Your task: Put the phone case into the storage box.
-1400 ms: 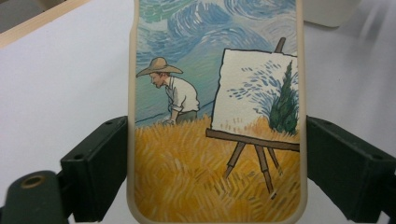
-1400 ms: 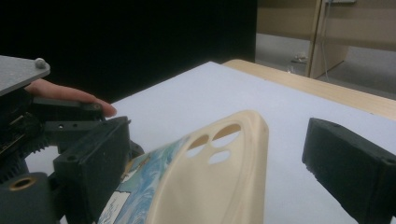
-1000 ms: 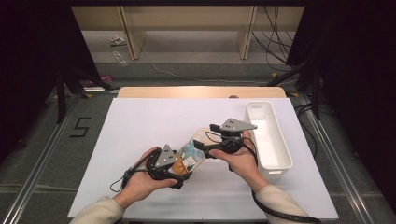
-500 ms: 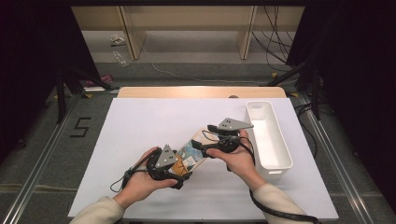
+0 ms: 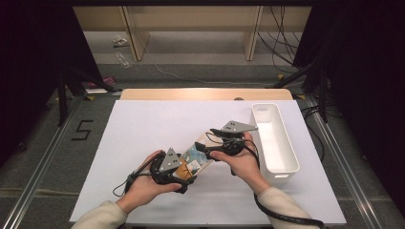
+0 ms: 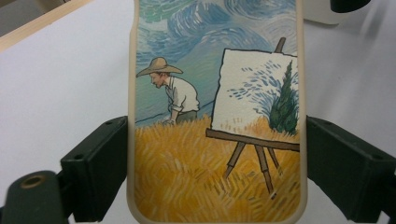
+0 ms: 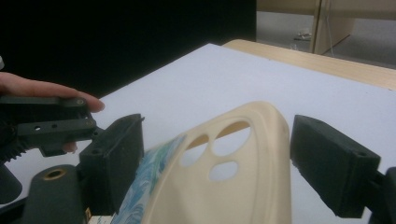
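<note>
1. The left gripper (image 6: 215, 154) is pinching the phone case (image 6: 215, 116) by its long edges, just above the white table (image 5: 143, 129).
2. The right gripper (image 7: 215, 154) has just been closing around the case's camera end, with a gap showing on one side; a two-handed hold seems close.

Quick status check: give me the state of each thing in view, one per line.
Phone case: painted back up, bent at its camera-hole end, held off the table.
Left gripper: shut on the phone case's sides.
Right gripper: jaws have just been closing around the camera-hole end, a gap at one jaw.
White bin: upright, empty.
</note>
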Available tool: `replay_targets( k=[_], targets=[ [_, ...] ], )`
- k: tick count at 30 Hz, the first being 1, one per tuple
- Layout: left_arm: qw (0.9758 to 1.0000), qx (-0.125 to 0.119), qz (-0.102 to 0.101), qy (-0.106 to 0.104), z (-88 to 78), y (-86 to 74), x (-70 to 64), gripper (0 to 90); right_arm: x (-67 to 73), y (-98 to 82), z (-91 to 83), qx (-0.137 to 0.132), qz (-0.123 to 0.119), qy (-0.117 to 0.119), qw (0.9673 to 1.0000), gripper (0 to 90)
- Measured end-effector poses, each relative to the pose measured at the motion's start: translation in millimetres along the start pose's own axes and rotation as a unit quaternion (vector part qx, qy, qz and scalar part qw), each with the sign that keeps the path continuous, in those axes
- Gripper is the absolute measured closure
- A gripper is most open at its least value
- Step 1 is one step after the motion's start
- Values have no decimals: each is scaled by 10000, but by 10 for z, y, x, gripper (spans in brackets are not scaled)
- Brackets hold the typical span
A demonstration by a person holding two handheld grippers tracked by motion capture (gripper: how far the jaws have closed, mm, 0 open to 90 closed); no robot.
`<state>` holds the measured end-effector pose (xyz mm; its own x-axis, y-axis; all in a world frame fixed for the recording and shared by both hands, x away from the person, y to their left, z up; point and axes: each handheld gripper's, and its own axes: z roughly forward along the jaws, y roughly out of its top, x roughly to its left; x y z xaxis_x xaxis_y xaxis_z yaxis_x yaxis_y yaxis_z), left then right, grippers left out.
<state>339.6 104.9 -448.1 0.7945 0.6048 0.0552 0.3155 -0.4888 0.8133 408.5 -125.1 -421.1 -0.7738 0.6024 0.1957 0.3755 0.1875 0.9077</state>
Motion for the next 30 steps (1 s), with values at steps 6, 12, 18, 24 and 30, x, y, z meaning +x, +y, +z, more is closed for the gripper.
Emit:
replay_targets(
  k=[6, 12, 18, 24, 30],
  targets=[
    [10000, 2, 5, -3, 1, 0, 0, 113, -1, -1, 8, -6, 29, 14, 10000, 287],
    [10000, -1, -1, -4, 1, 1, 3, 113, -5, 1, 5, -13, 120, -10, 9999, 421],
    [10000, 32, 14, -9, 5, -5, 3, 113, -22, 6, -6, -49, 211, 56, 9997, 521],
    [10000, 49, 28, -15, 14, -7, -3, 114, -31, 21, -15, 11, 372, 406, 9985, 651],
    [10000, 61, 62, -25, 18, -7, -3, 114, -1, 38, -27, -37, 406, 667, 9969, 748]
  ],
)
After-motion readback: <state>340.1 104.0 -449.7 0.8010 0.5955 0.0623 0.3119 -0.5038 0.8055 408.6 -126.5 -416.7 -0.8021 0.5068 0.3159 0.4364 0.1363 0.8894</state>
